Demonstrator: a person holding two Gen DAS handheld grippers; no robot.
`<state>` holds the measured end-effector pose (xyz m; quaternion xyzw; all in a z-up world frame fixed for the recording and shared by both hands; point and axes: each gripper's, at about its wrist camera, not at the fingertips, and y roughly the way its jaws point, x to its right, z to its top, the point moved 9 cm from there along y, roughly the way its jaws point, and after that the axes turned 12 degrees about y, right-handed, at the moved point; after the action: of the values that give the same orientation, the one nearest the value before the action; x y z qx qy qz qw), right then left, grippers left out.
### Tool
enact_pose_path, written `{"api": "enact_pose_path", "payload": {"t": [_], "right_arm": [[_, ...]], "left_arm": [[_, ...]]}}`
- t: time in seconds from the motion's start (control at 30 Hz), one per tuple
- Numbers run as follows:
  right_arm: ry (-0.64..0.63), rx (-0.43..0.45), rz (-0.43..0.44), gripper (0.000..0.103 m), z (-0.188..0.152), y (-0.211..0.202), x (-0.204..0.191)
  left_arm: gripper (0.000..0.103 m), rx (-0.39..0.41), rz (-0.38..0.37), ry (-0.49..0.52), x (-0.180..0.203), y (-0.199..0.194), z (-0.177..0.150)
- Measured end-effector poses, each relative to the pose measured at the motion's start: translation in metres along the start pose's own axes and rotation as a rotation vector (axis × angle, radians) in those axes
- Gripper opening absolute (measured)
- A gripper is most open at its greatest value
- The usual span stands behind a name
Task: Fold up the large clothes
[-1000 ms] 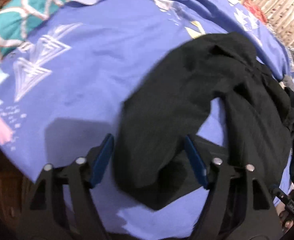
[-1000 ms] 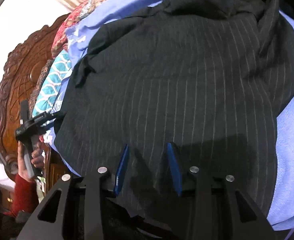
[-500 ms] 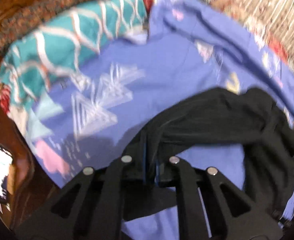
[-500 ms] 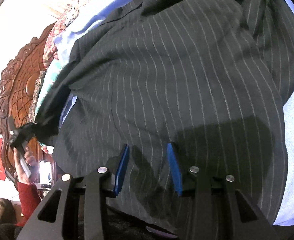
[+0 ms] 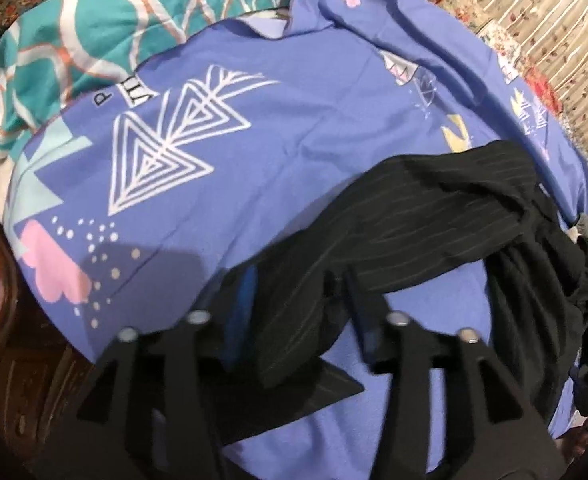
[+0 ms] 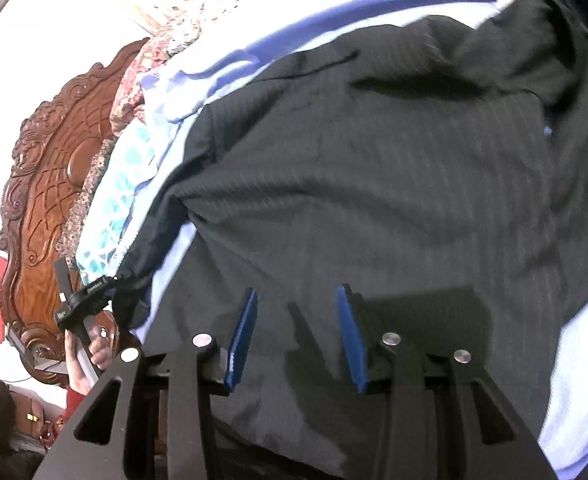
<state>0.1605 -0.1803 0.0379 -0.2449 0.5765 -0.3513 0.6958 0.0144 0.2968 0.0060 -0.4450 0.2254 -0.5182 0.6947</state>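
- Your garment [image 5: 434,216] is black with thin pale pinstripes.
- Your bedsheet [image 5: 294,92] is periwinkle blue, printed with white nested triangles, pink blobs, pale dots and yellow shapes.
- Your pillow [image 5: 106,20] is teal with white and coral wavy lines.
- Your gripper pads [image 6: 352,340] are blue.
- Your headboard [image 6: 50,196] is reddish-brown carved wood.

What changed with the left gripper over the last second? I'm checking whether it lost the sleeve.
The left gripper opened over the black pinstriped sleeve, shut on it half a second ago and pulled it out straight, and now its jaws are apart again with the sleeve lying between them on the purple bedsheet. The right gripper stayed open above the garment's body.
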Motion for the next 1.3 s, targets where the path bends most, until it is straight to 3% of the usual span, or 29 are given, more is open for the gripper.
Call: {"api": "enact_pose_path", "payload": {"t": [0.17,0.37,0.67,0.77,0.8,0.83,0.87,0.9,1.0,1.13,1.2,1.23,1.3], "right_arm": [[-0.047,-0.046,-0.004,0.065,0.011,0.02,-0.025],[-0.093,-0.015,0.011,0.068,0.069,0.04,-0.071],[-0.105,-0.076,0.006,0.074,0.14,0.138,-0.138],[-0.14,-0.12,-0.076,0.078,0.145,0.19,-0.154],[-0.148,-0.122,-0.139,0.078,0.148,0.208,-0.151],[-0.146,-0.139,-0.202,0.078,0.15,0.231,-0.145],[-0.133,-0.147,-0.229,0.058,0.152,0.247,-0.141],[-0.13,-0.145,-0.235,0.042,0.154,0.253,-0.142],[-0.212,-0.06,-0.182,0.037,0.174,0.251,-0.187],[-0.28,0.04,-0.033,0.032,0.207,0.233,-0.263],[-0.317,0.073,0.017,0.026,0.214,0.235,-0.289],[-0.345,0.097,0.009,0.025,0.215,0.243,-0.298],[-0.371,0.103,-0.085,0.026,0.208,0.27,-0.294]], "left_arm": [[0.06,0.011,-0.009,0.026,0.002,0.005,0.0],[0.06,0.039,-0.047,0.04,0.001,0.002,0.004],[0.06,0.067,-0.008,0.059,-0.014,0.0,0.015],[0.06,0.064,-0.005,0.078,-0.016,0.003,0.009],[0.054,0.072,-0.003,0.087,-0.015,0.005,0.007],[0.04,0.074,-0.007,0.103,-0.013,0.01,0.004],[0.011,0.052,-0.023,0.117,-0.01,0.017,0.001],[0.004,0.035,-0.04,0.117,-0.008,0.022,-0.002],[0.002,0.053,-0.045,0.128,-0.006,0.02,0.0],[0.002,0.172,-0.074,0.1,-0.01,-0.016,0.026],[0.002,0.214,-0.031,0.07,-0.024,-0.03,0.039],[0.002,0.22,0.001,0.057,-0.031,-0.032,0.043],[0.003,0.178,0.057,0.019,-0.046,-0.02,0.046]]}}
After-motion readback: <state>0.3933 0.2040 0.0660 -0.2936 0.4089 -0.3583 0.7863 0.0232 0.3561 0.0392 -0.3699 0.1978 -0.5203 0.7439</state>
